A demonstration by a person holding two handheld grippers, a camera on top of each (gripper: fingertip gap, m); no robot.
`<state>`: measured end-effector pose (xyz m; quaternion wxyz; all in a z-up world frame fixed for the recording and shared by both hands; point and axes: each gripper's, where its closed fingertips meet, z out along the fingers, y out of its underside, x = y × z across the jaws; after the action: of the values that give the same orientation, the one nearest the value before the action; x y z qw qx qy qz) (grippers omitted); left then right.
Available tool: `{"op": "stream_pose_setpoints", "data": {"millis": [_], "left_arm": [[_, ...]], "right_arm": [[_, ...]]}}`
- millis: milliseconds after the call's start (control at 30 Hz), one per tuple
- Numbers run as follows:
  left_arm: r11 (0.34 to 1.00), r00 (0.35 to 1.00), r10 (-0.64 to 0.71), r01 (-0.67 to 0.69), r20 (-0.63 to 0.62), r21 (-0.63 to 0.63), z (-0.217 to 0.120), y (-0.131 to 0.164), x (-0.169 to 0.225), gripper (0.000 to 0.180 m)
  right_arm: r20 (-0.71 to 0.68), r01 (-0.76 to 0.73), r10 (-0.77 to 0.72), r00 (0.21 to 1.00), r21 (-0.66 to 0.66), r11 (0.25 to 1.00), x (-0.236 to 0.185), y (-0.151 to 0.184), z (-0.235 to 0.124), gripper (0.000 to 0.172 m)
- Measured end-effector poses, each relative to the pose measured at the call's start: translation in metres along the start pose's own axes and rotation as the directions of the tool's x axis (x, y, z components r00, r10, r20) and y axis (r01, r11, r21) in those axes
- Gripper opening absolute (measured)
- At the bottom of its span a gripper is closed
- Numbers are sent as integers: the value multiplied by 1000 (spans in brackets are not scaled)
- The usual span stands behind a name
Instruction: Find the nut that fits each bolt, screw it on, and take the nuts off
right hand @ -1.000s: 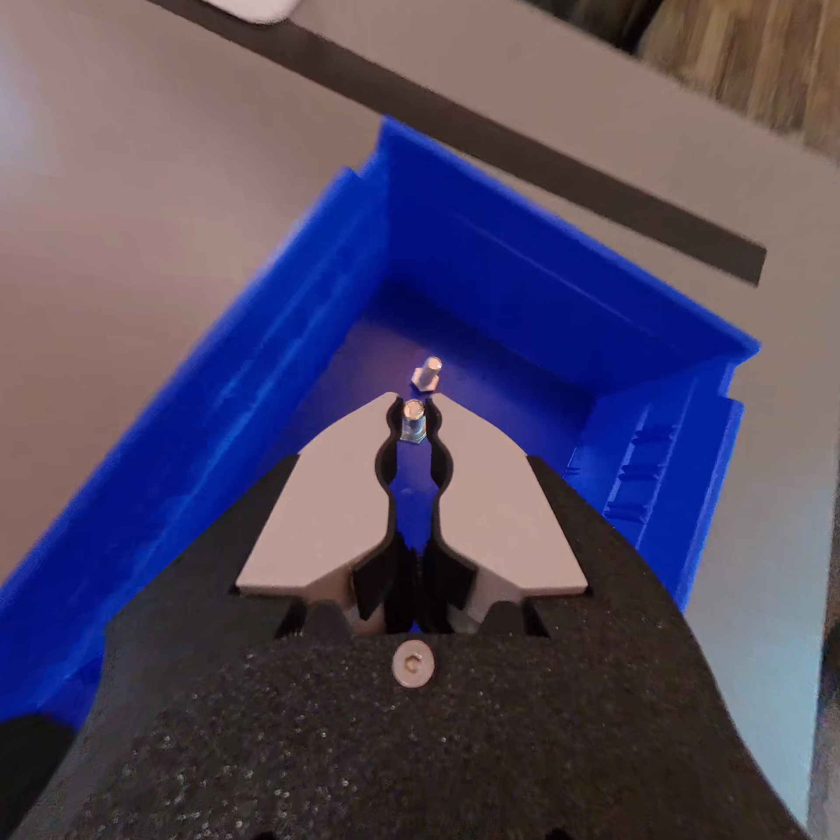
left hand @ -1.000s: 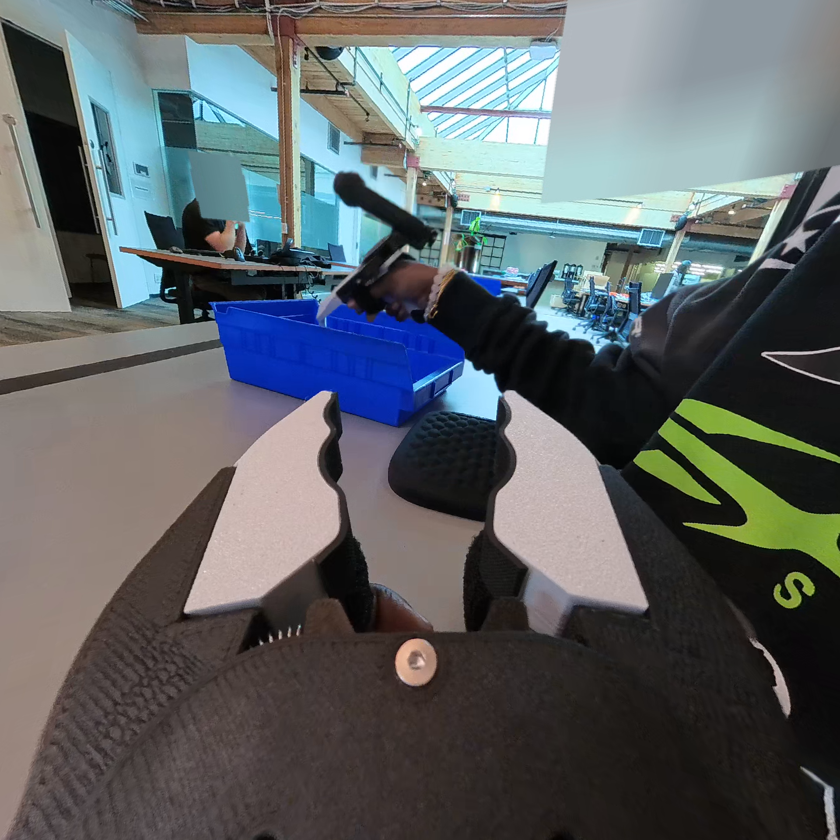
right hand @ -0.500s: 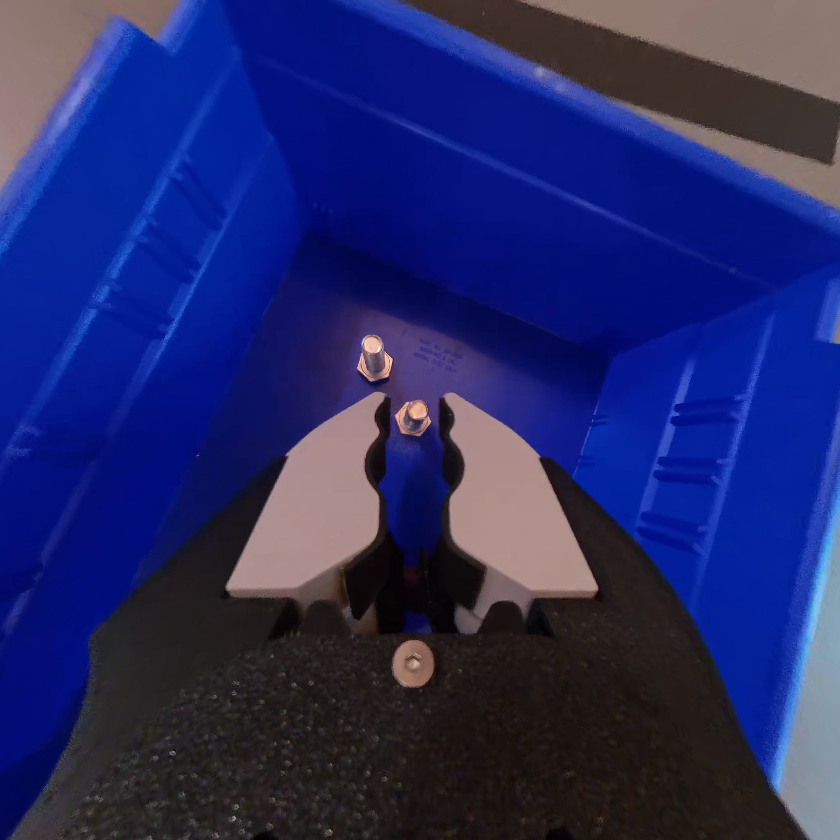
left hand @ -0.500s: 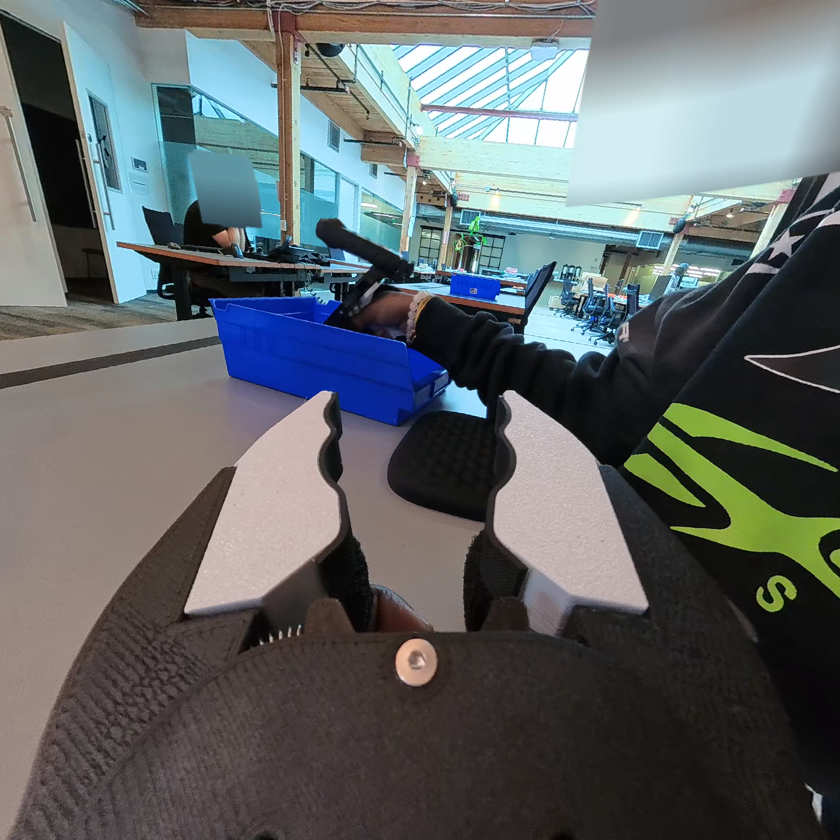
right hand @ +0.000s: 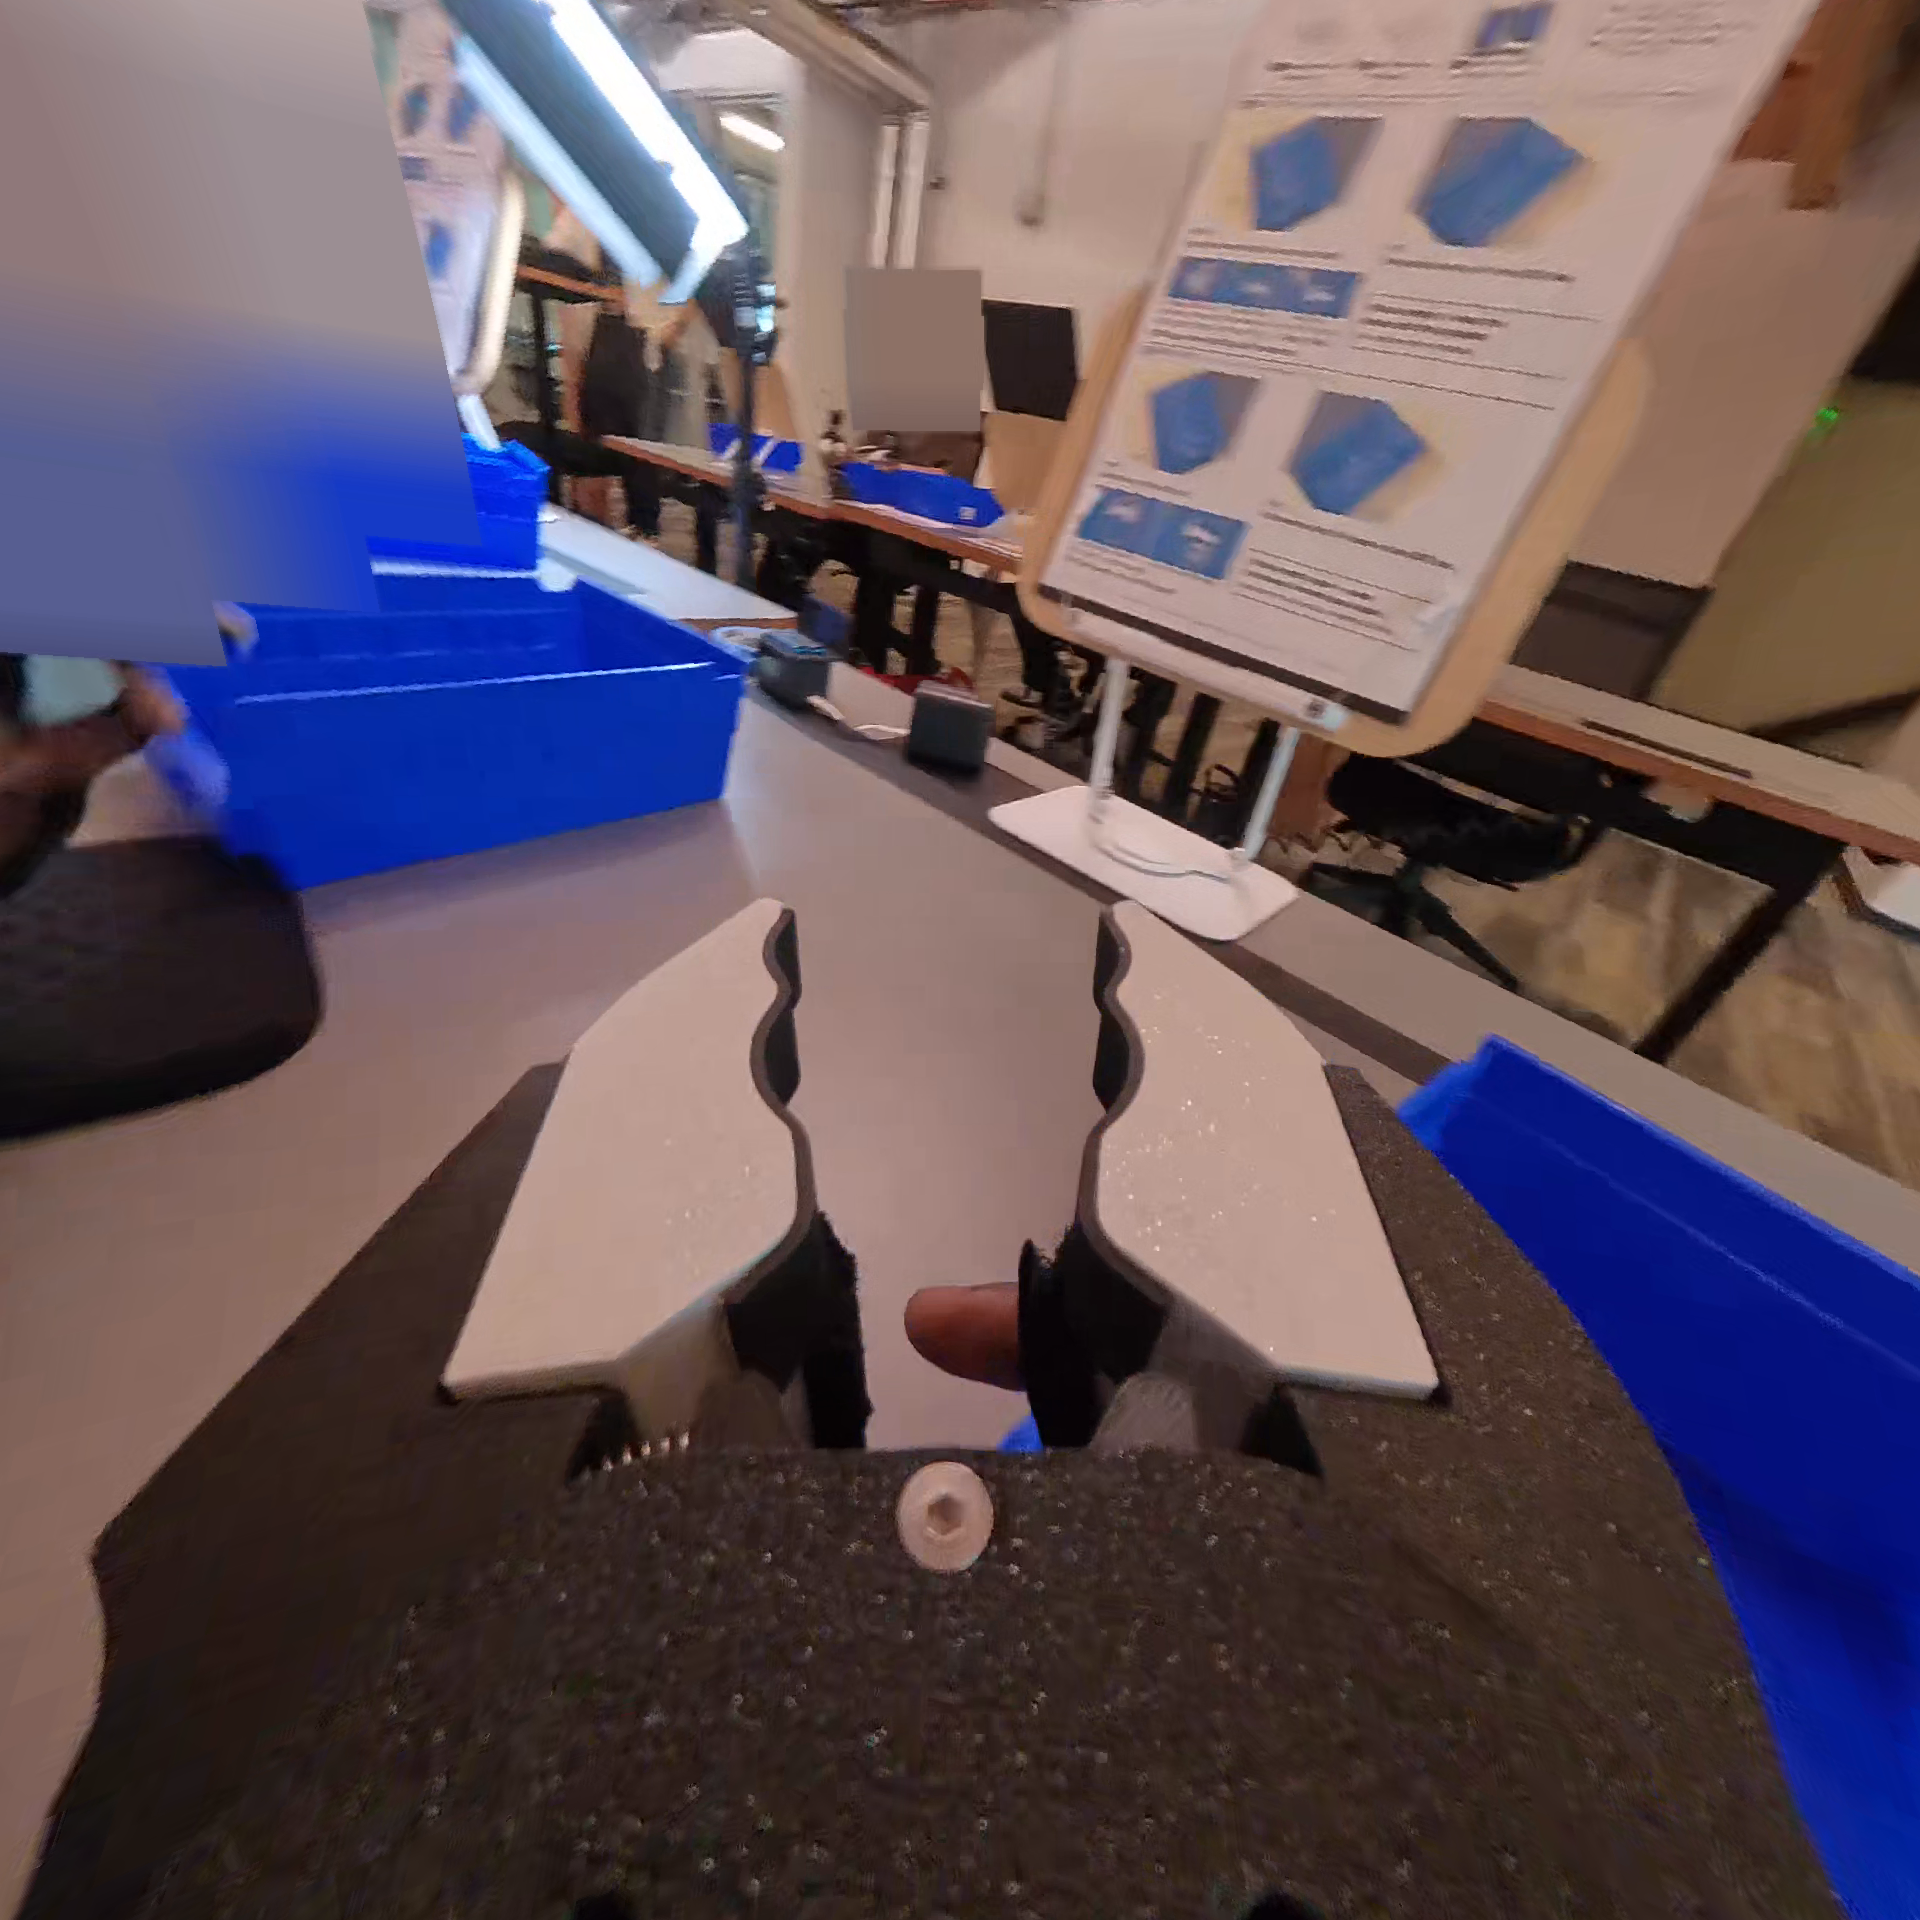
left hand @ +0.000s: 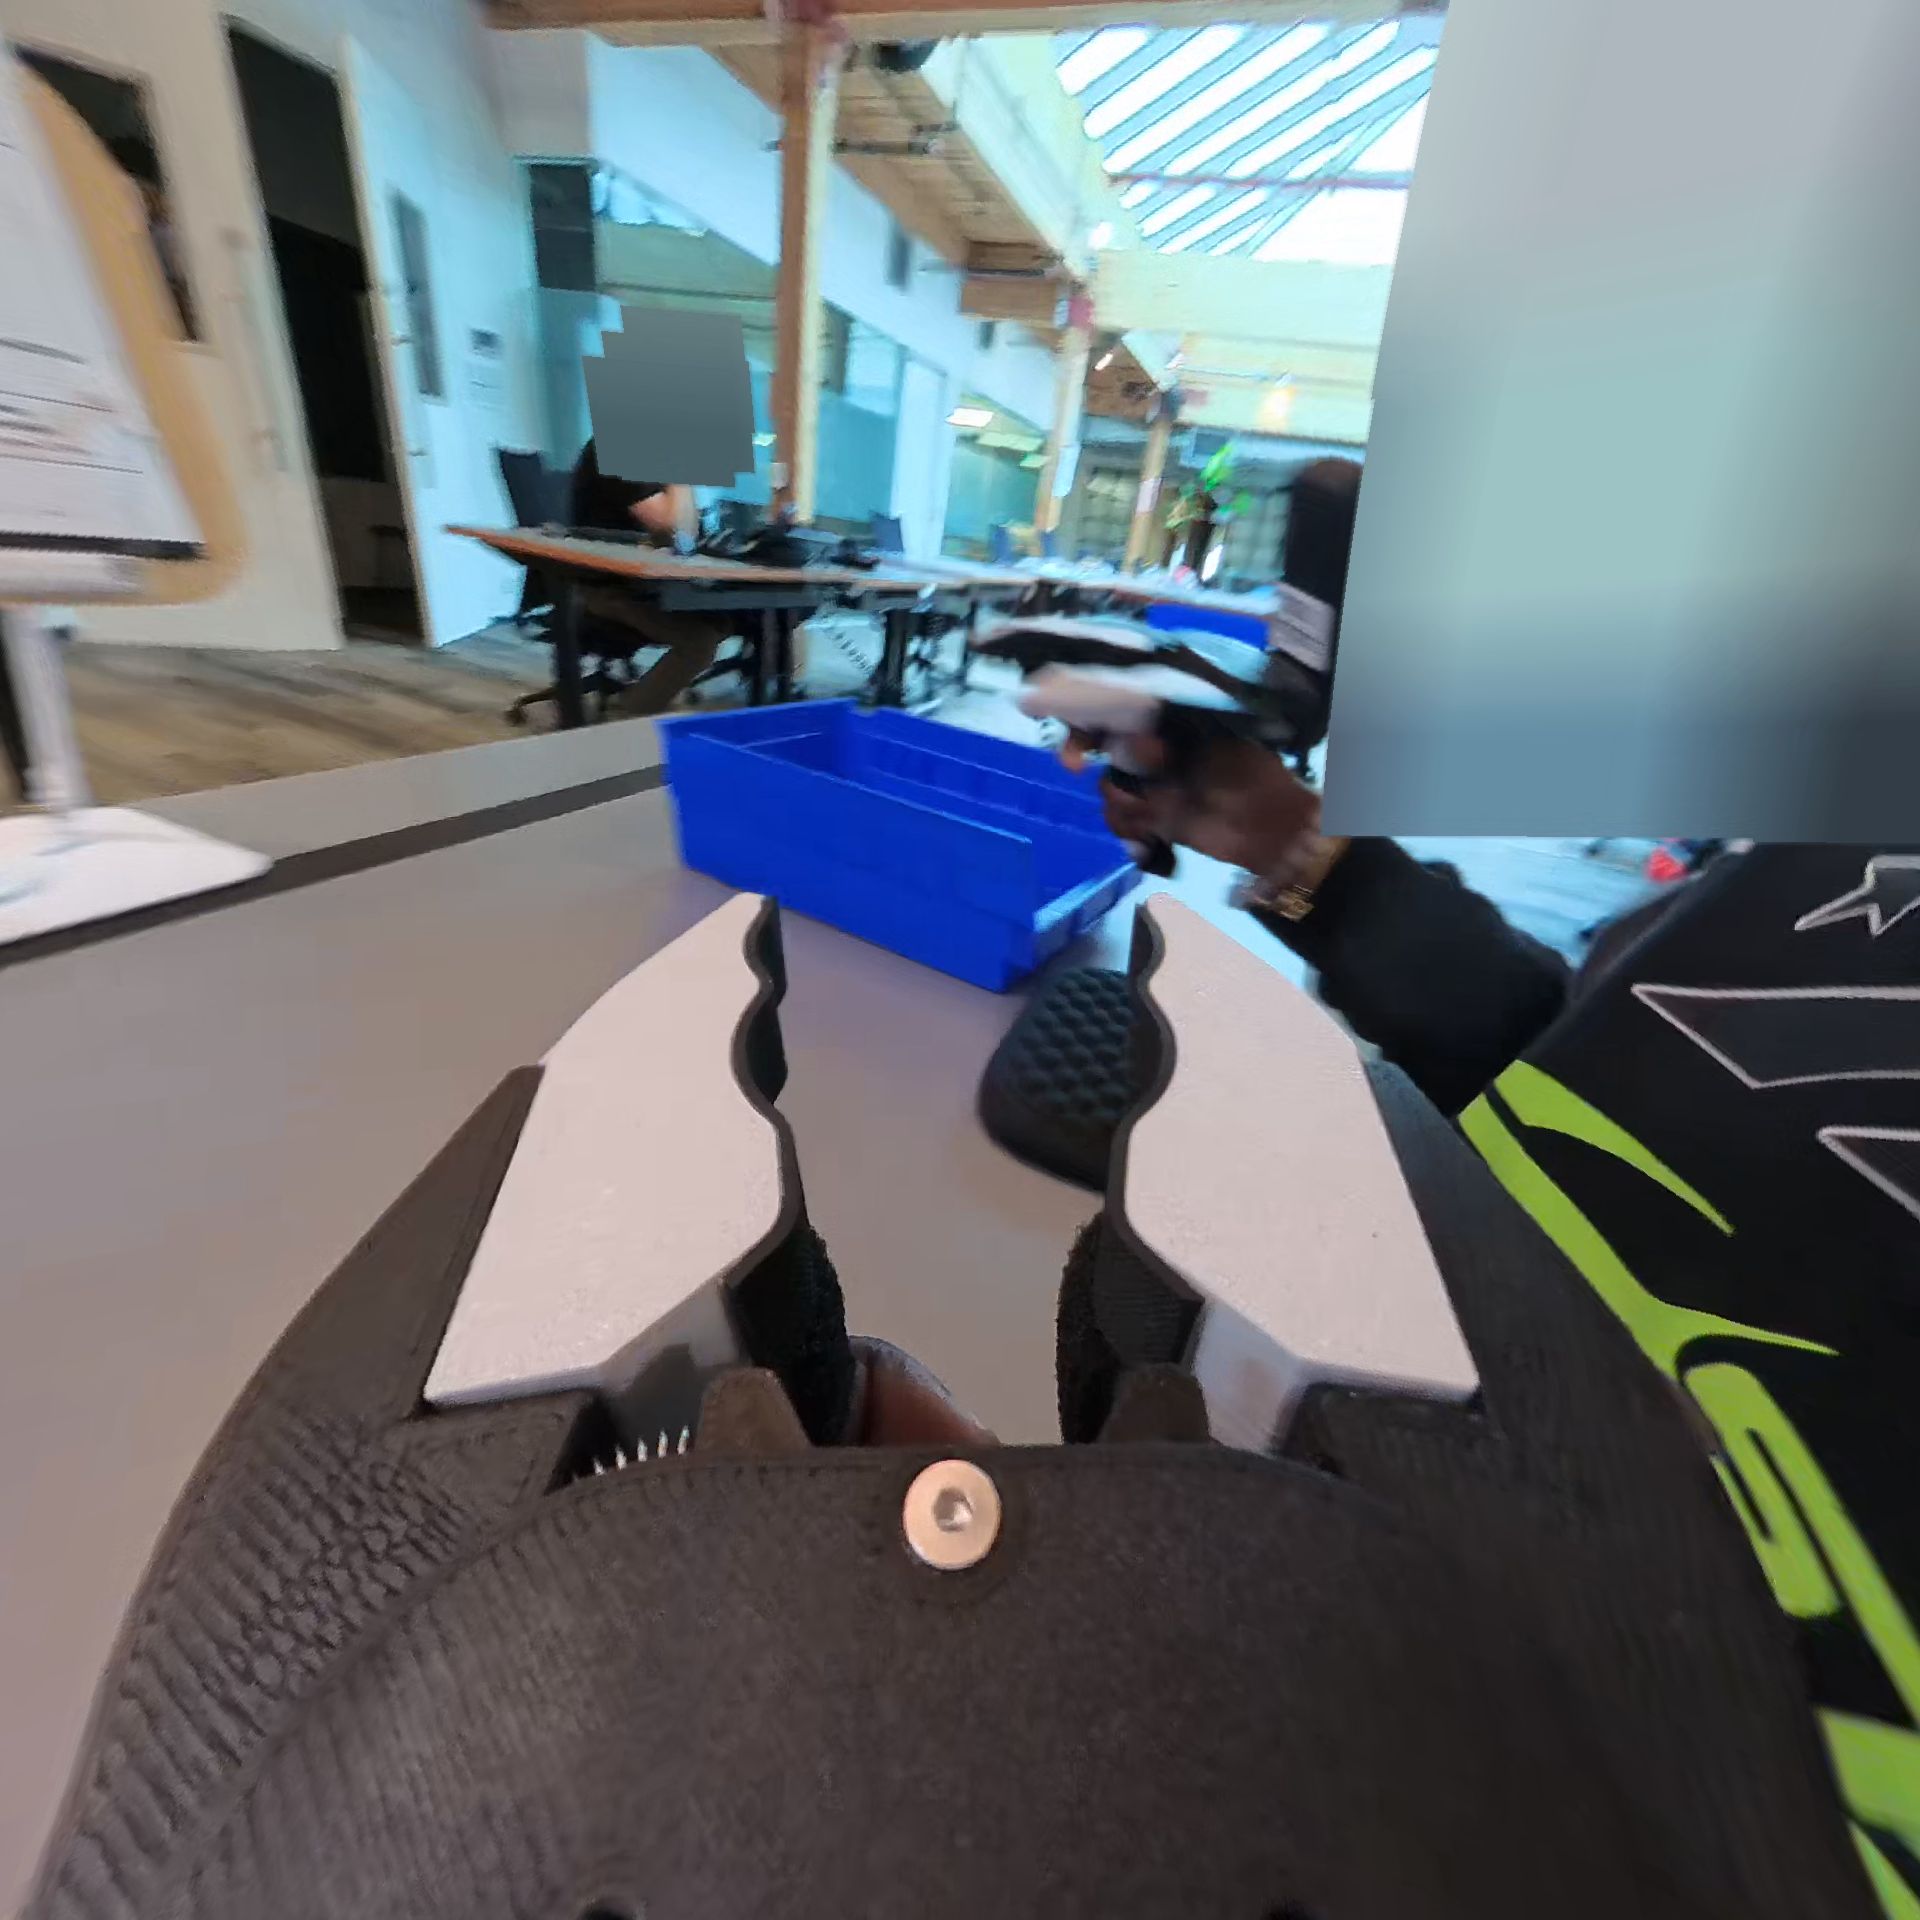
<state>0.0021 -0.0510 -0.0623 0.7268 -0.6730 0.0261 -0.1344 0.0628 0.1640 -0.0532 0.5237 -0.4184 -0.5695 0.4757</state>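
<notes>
My left gripper (left hand: pixel 956 914) is open and empty, low over the grey table (left hand: pixel 312 1039). Ahead of it stands a blue bin (left hand: pixel 894 831). My right gripper (right hand: pixel 948 920) is open and empty, with only bare table between its fingers (right hand: pixel 665 1122). It also shows blurred in the left wrist view (left hand: pixel 1127 675), held in a hand above the bin's right end. A blue bin wall (right hand: pixel 1662 1299) lies at its lower right. No bolt or nut shows in either view.
A black padded rest (left hand: pixel 1060 1070) lies in front of the bin. In the right wrist view, another blue bin (right hand: pixel 468 727) stands at the left, behind a black pad (right hand: pixel 135 977). An instruction sheet on a white stand (right hand: pixel 1340 343) and a small dark box (right hand: pixel 948 727) stand by the table's far edge. There is about 25 centimeters between the tips of the two grippers.
My right gripper opened and let go of the bolt, leaving it standing in the blue bin beside another bolt, then lifted out and swung up across the table. My left gripper stayed open.
</notes>
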Motion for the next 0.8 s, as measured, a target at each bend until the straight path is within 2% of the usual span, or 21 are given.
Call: {"op": "stream_pose_setpoints", "data": {"millis": [100, 167, 267, 400, 567, 700, 800], "left_arm": [[988, 995, 21, -6, 93, -157, -29, -12, -30, 64], [950, 975, 53, 16, 214, -311, -53, -11, -67, 63], [838, 918, 138, 92, 372, -538, -93, -3, -129, 62], [637, 859, 206, 246, 469, -731, -134, 16, -204, 50], [423, 854, 203, 365, 479, -829, -158, 54, -270, 48], [269, 887, 195, 362, 419, -892, -167, 88, -298, 45], [227, 902, 195, 340, 384, -913, -167, 100, -307, 42]], "right_arm": [[29, 65, -65, 997, 26, 998, -24, -2, -7, 51], [38, 90, -92, 995, 48, 995, -32, -5, -11, 49], [48, 87, -91, 995, 76, 993, -37, -10, -15, 48], [48, 68, -73, 996, 101, 993, -35, -14, -22, 46], [35, 69, -74, 997, 122, 990, -32, -20, -29, 44], [22, 84, -88, 996, 122, 989, -30, -22, -32, 43], [16, 84, -86, 996, 123, 989, -28, -23, -34, 42]]}}
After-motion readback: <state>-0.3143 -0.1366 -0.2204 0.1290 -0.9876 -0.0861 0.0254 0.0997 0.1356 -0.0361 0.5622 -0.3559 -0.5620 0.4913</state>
